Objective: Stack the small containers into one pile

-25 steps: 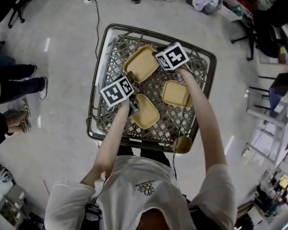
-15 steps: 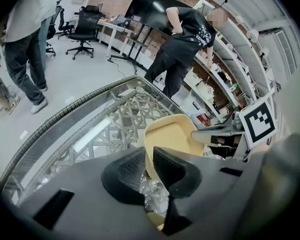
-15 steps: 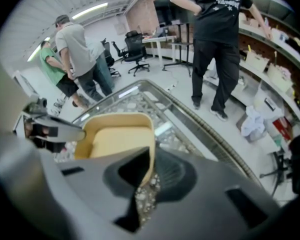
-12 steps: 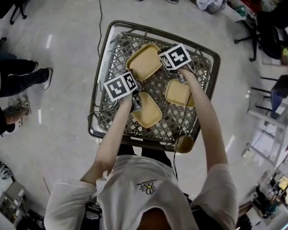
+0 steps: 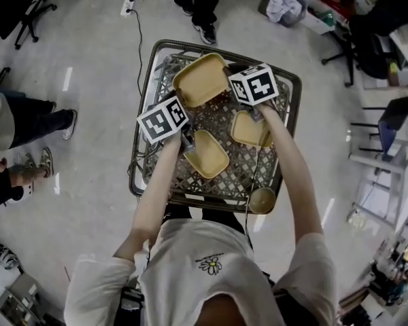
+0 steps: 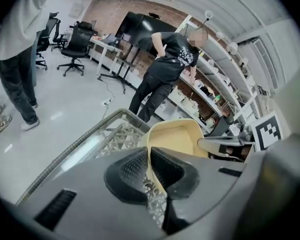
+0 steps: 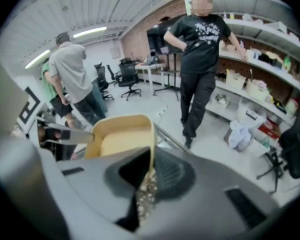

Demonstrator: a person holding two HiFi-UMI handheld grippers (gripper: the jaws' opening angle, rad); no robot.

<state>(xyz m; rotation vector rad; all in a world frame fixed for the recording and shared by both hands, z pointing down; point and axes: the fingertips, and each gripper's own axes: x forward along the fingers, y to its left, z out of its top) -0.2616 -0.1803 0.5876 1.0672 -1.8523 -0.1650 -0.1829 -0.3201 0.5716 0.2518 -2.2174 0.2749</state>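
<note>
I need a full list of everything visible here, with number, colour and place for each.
raised tray: 1, yellow, above basket's far side
other trays: 2, yellow, lying in basket
basket: 1, grey lattice, before the person
cup: 1, tan, basket's near right corner
bystanders: at least 2, dark trousers, beyond and left of basket
left gripper: grey, jaws just closed on raised tray's rim
right gripper: grey, just closed on opposite rim
</note>
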